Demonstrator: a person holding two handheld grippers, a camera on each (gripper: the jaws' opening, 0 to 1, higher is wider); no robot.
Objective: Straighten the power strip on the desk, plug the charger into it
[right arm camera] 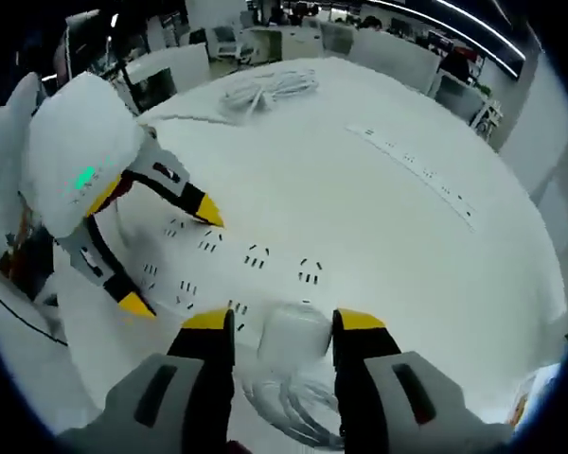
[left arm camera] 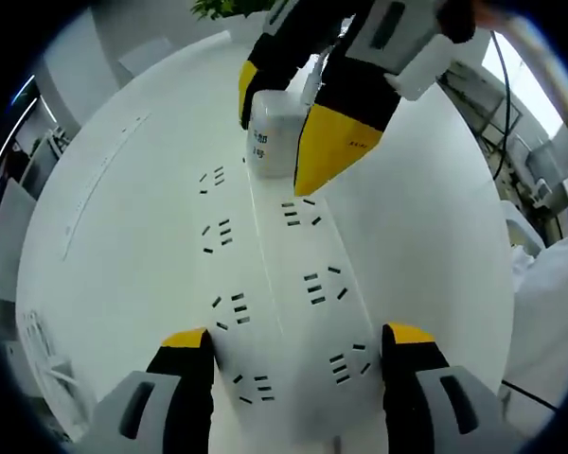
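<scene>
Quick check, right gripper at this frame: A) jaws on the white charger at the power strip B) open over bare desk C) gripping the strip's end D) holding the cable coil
A: the right gripper has its jaws on either side of the white charger, held at the power strip; the left gripper view shows the same charger over the strip's far end.

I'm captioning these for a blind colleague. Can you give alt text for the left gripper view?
The right gripper holds a white charger on the far end of a white power strip lying on a white desk. The left gripper straddles the strip's near end, jaws open.
</scene>
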